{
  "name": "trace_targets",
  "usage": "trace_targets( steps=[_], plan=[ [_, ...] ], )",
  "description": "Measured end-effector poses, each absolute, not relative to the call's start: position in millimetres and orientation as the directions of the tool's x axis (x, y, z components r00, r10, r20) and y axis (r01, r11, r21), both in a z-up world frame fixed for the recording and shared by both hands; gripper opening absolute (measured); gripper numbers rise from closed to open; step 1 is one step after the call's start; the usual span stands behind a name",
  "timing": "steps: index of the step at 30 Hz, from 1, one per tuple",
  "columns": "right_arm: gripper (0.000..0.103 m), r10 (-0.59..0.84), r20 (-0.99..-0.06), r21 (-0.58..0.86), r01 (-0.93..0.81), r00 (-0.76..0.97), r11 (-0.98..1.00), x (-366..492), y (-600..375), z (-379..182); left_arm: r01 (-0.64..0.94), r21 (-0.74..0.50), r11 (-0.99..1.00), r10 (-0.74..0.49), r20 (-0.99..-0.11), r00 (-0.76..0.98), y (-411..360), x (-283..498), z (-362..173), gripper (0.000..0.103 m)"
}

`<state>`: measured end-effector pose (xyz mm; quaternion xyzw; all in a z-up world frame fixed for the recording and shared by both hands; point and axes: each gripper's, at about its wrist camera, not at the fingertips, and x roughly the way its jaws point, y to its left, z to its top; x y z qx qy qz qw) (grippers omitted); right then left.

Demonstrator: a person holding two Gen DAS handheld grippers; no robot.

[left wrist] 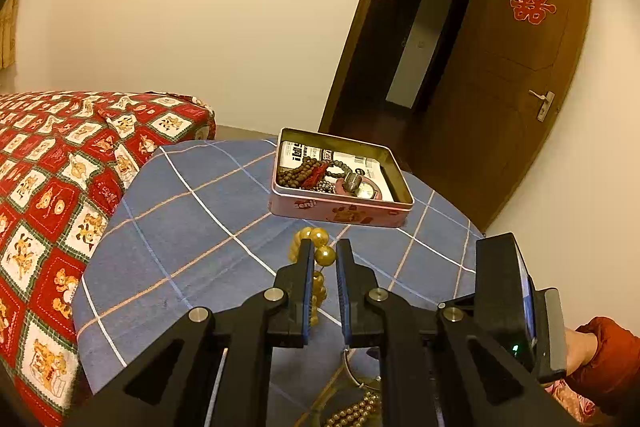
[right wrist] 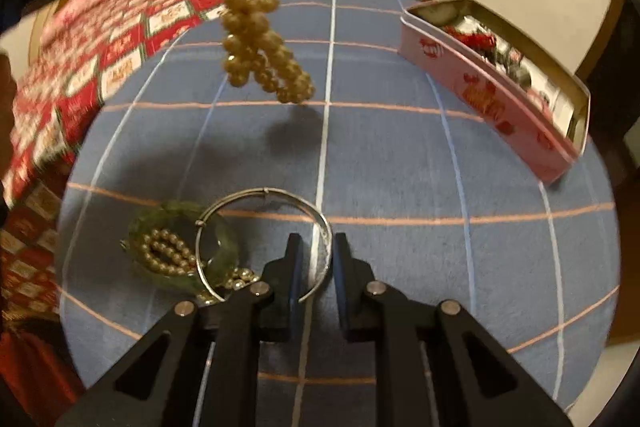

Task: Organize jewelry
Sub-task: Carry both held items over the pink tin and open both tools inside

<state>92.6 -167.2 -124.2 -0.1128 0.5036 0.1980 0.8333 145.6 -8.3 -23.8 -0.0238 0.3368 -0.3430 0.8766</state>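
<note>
Pearl necklace [left wrist: 320,259] hangs bunched between the fingers of the left tongs [left wrist: 323,247], lifted clear of the tabletop [left wrist: 192,227]; the jaws are drawn narrow on a gold-toned bead near the tips, and the rest of the strand dangles below. From the right wrist view the same necklace [right wrist: 260,31] swings in a blurred clump above the blue checked cloth, its shadow falling on the cloth just beneath it.

Ahead of the left tongs sits the pink tin [left wrist: 340,179], lid off, near the far edge of the round tabletop — dark wooden beads [left wrist: 304,171] with a red tassel and a small watch [left wrist: 360,187] already lie inside. A bare stretch of cloth lies between the hanging necklace and the tin's near wall.

Right tongs [right wrist: 316,247] rest low over the near side of the tabletop, jaws apart by a narrow gap, gripping nothing; the rim of a silver bangle [right wrist: 280,223] runs through the gap between the tips. Overlapping the bangle on its left lies a green jade bangle [right wrist: 180,251], and a short strand of small pearls [right wrist: 168,251] lies coiled inside it.

Left of the tabletop a bed with a red patterned quilt [left wrist: 60,167] butts against the edge.
</note>
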Motion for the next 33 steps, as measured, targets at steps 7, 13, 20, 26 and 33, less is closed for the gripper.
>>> trace_targets(
  steps=[7,13,20,26,33],
  plan=[
    [0.005,0.235,-0.862,0.077,-0.342,0.450,0.937,107,-197,-114,0.584,-0.275,0.764,-0.618,-0.571,0.540,-8,146,-25,0.010],
    [0.007,0.220,-0.816,0.103,-0.241,0.535,0.965,123,-227,-83,0.588,-0.276,0.761,-0.623,-0.565,0.541,-13,150,-25,0.010],
    [0.007,0.184,-0.752,0.133,-0.127,0.633,0.983,139,-249,-52,0.614,-0.260,0.745,-0.638,-0.545,0.543,-27,159,-15,0.010],
    [0.007,0.146,-0.702,0.175,-0.030,0.697,0.984,161,-277,-29,0.651,-0.246,0.718,-0.670,-0.497,0.551,-48,175,7,0.010],
    [0.007,0.095,-0.662,0.202,0.055,0.743,0.978,190,-302,-15,0.695,-0.226,0.683,-0.715,-0.404,0.571,-78,199,38,0.010]
  ],
)
